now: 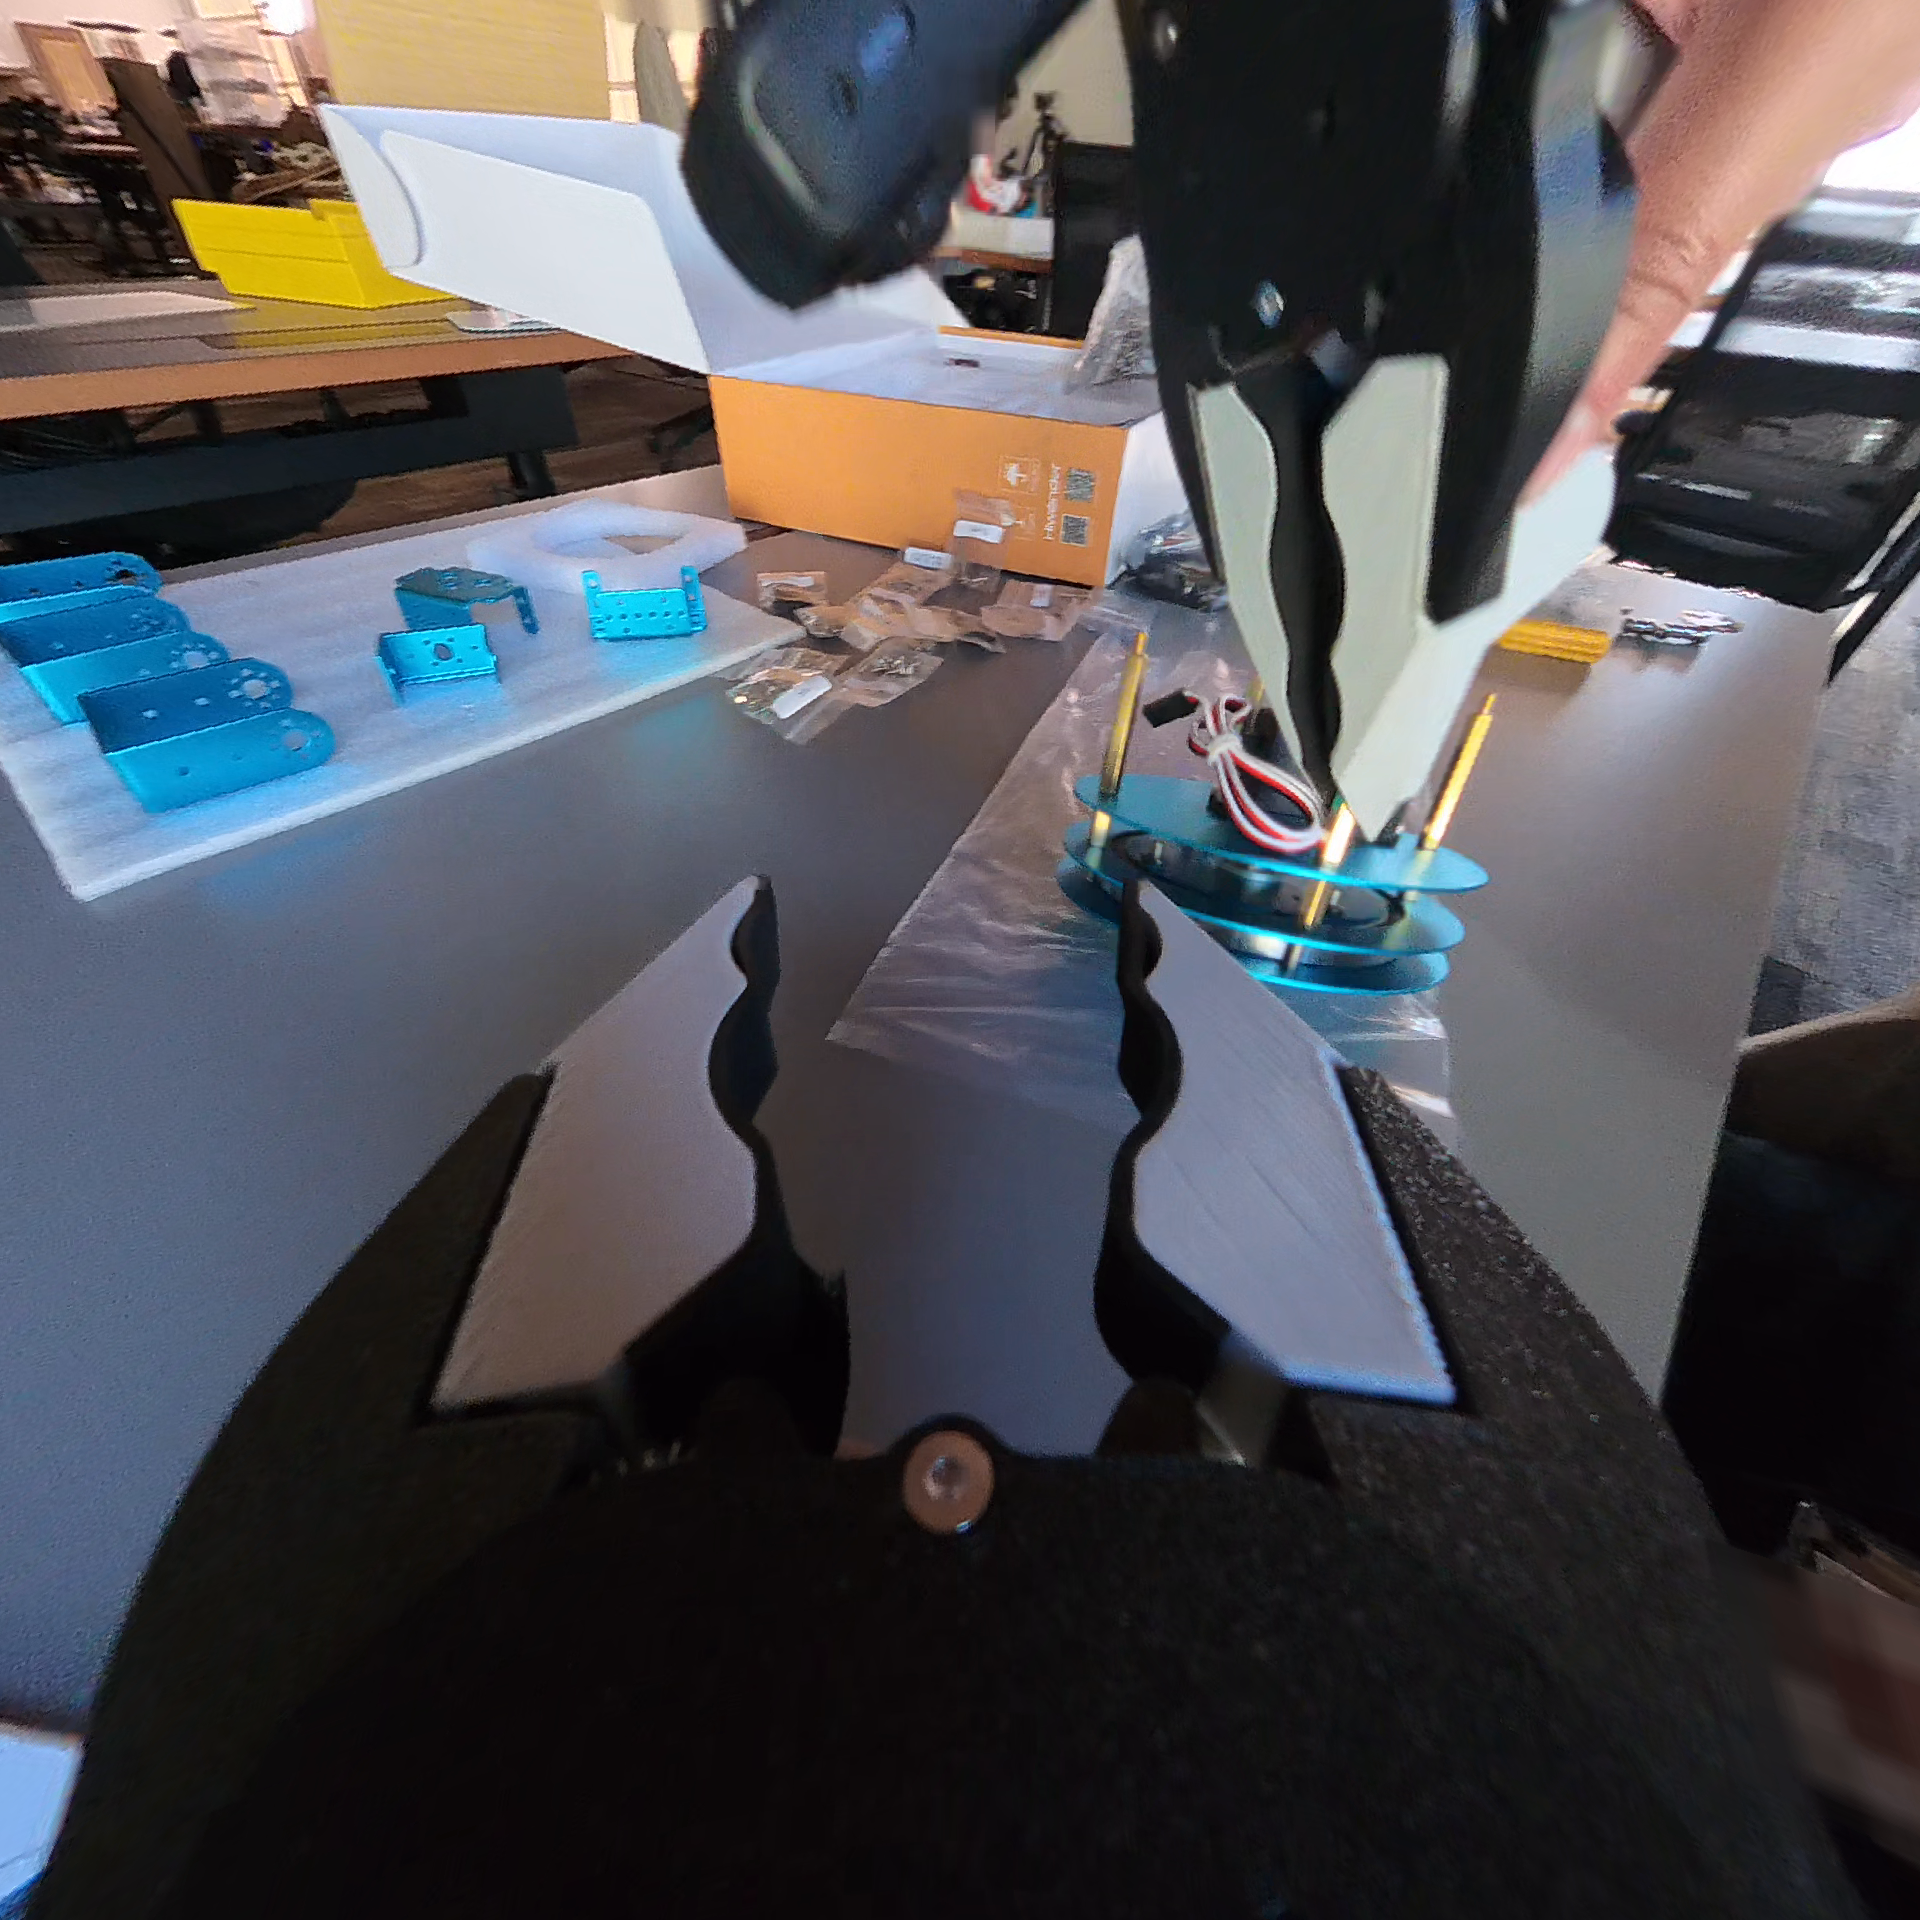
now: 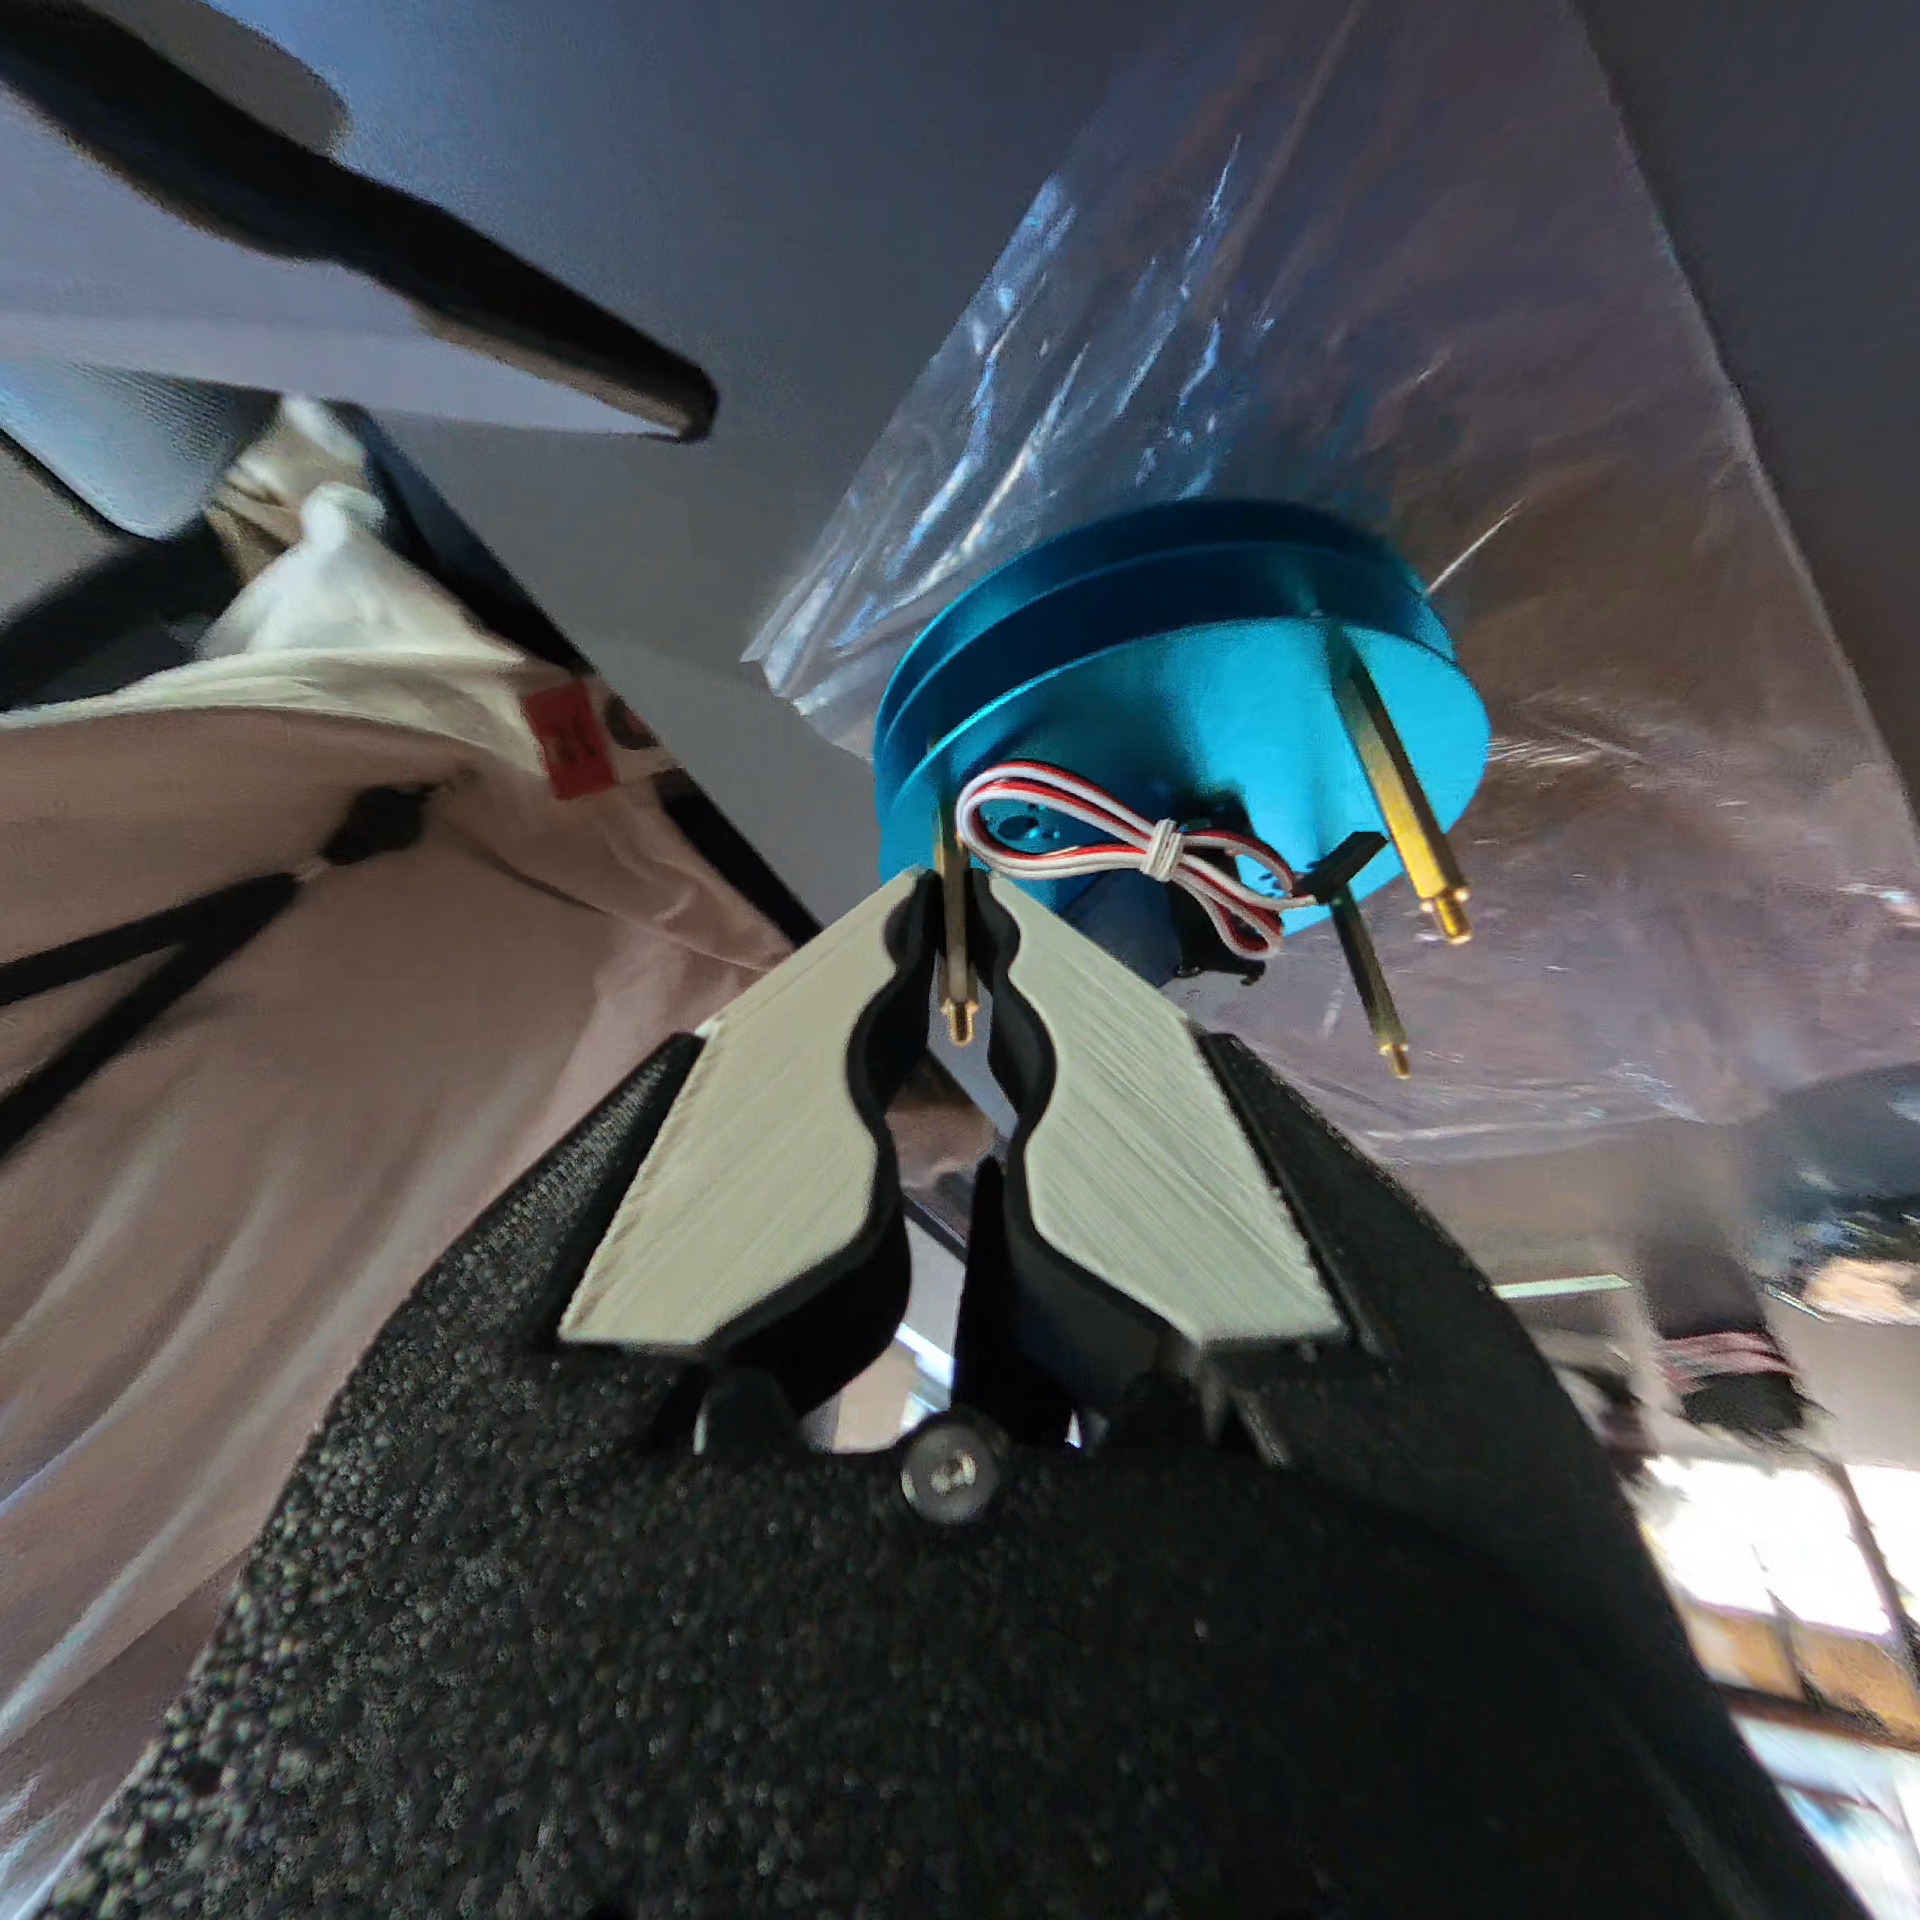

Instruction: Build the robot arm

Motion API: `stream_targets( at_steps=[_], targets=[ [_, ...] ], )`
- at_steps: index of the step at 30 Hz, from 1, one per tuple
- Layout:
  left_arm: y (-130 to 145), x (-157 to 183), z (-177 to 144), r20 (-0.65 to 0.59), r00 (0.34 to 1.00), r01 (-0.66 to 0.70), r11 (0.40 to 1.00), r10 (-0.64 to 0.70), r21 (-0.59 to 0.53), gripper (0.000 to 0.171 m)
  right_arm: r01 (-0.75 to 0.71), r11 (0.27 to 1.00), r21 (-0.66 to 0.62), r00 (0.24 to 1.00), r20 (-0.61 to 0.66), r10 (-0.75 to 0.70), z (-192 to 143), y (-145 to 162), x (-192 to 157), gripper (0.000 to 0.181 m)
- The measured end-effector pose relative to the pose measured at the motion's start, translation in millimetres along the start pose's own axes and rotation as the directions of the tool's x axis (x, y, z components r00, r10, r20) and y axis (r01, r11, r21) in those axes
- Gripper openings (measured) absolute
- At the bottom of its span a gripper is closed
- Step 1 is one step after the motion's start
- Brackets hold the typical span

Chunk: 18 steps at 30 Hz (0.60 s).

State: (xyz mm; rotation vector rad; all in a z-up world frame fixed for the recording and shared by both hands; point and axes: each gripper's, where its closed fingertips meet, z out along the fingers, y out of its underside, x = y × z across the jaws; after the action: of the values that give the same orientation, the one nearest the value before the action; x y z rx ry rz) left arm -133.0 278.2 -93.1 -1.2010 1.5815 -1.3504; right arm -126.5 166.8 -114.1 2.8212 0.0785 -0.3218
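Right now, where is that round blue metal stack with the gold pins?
The blue stack stands on a clear plastic bag on the grey table, right of the open left gripper; the right gripper pinches one gold pin.

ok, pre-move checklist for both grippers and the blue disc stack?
1. Right hand-held gripper closed on a brass standoff: ok.
2. Grip depth: only the tips pinch it: not ok.
3. Left hand-held gripper open, empty: ok.
4. Blue disc stack sits on the clear plastic bag, could slide: not ok.
5. Servo cable bundled on the top disc, beside the gripped standoff; clear of the tips: cannot tell.
6. Other standoffs upright: ok.
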Motion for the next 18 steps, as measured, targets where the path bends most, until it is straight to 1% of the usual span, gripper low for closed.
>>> stream_targets(
  at_steps=[1, 5, 8, 11, 15, 17, 18],
  targets=[
    [0, 5, 0, -0.023, 1.000, 0.002, 1.000, -0.002, 0.002, 0.065, -0.010, 0.999, 0.037, 0.999, 0.044, 0.008, -5, 1, -1, 0.004],
    [2, 30, 6, -0.128, 0.992, 0.005, 1.000, -0.007, -0.015, 0.064, 0.000, 0.979, 0.202, 0.993, 0.114, -0.024, -22, 10, 8, 0.004],
    [2, 57, 14, -0.222, 0.975, 0.026, 0.999, -0.033, -0.034, 0.063, -0.033, 0.939, 0.342, 0.977, 0.207, -0.041, -33, 23, 14, 0.004],
    [-1, 79, 32, -0.244, 0.965, 0.089, 0.994, -0.100, -0.056, 0.062, -0.068, 0.872, 0.484, 0.967, 0.247, -0.061, -41, 40, 27, 0.003],
    [-17, 115, 64, -0.245, 0.955, 0.162, 0.986, -0.169, -0.048, 0.062, -0.103, 0.778, 0.619, 0.969, 0.239, -0.062, -29, 68, 49, 0.003],
    [-26, 133, 78, -0.260, 0.944, 0.195, 0.979, -0.203, -0.058, 0.062, -0.145, 0.710, 0.689, 0.958, 0.277, -0.073, -28, 76, 53, 0.003],
    [-27, 136, 86, -0.230, 0.947, 0.215, 0.974, -0.225, -0.068, 0.061, -0.154, 0.684, 0.713, 0.954, 0.288, -0.085, -27, 80, 55, 0.003]
  ],
)
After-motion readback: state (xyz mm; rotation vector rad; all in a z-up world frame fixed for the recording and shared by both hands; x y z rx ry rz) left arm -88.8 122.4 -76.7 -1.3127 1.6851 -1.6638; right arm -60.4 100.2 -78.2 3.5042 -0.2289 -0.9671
